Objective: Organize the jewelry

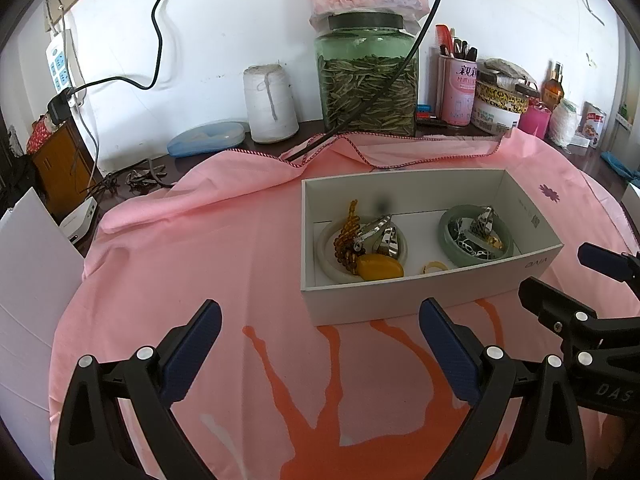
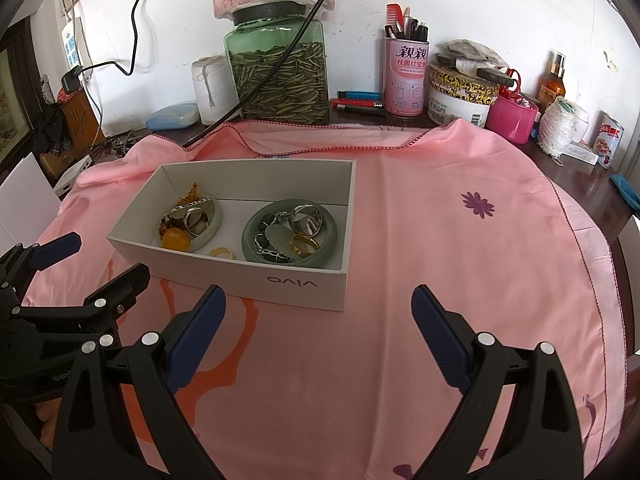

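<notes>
Cluttered desk against a white wall: green glass jar of seeds, white thread spool, pink pen can, tins and bottles along the far edge. Pink cloth is spread over the desk, orange print nearest the tools.

White box, open-topped, sits on the cloth just ahead of both grippers: ahead and right of the left gripper, ahead and left of the right gripper.

Box contents, largest first:
- Green bangle at the box end nearer the right gripper. Inside its ring: dark bead chain, silver ring, gold ring.
- Pale bangle at the far-left end. On it: amber bead string, silver pieces, amber stone.
- Small yellowish ring loose on the box floor between the two bangles.

Tools: both grippers hang low over the cloth, jaws spread wide, nothing between them. Right gripper's tips show at the left camera's right edge; the two tools sit side by side.

Progress, as a judgement: no jewelry visible on the cloth outside the box, so gathering looks finished or nearly so. Pieces are grouped in two clusters. Possibly left: the loose ring, if it belongs to a cluster. No lid identifiable in view.
</notes>
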Motion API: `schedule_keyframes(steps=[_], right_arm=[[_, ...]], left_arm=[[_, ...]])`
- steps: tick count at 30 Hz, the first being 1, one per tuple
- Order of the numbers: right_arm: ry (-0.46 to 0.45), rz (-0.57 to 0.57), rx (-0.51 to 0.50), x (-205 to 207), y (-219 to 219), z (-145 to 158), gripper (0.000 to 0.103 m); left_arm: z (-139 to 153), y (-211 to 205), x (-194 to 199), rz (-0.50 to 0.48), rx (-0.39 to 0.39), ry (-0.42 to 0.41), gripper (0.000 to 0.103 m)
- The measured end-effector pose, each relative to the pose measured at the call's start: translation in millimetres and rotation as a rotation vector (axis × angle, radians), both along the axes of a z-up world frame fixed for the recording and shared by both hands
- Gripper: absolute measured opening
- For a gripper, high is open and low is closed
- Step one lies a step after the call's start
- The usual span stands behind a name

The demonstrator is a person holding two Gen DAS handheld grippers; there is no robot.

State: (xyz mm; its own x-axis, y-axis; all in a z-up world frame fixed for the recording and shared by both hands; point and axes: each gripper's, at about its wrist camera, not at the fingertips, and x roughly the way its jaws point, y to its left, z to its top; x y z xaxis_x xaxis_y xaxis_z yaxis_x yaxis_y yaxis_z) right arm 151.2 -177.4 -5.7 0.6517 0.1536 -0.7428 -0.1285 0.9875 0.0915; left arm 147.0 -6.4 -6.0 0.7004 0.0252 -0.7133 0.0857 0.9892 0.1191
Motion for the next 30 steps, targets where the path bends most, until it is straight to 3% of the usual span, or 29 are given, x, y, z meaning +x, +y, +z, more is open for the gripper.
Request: schedule_keyframes(steps=[9, 30], right_arm=[[-0.004, -0.002, 0.005, -0.9, -0.1, 2.5, 0.089], [-0.005, -0.003, 0.004, -1.0, -0.4, 3.4, 0.089]], left_arm=[[-0.5, 4.2, 2.7, -0.008, -0.033, 0.02, 0.097], [1.6, 1.2, 1.0, -0.006, -0.013, 0.008, 0.097]])
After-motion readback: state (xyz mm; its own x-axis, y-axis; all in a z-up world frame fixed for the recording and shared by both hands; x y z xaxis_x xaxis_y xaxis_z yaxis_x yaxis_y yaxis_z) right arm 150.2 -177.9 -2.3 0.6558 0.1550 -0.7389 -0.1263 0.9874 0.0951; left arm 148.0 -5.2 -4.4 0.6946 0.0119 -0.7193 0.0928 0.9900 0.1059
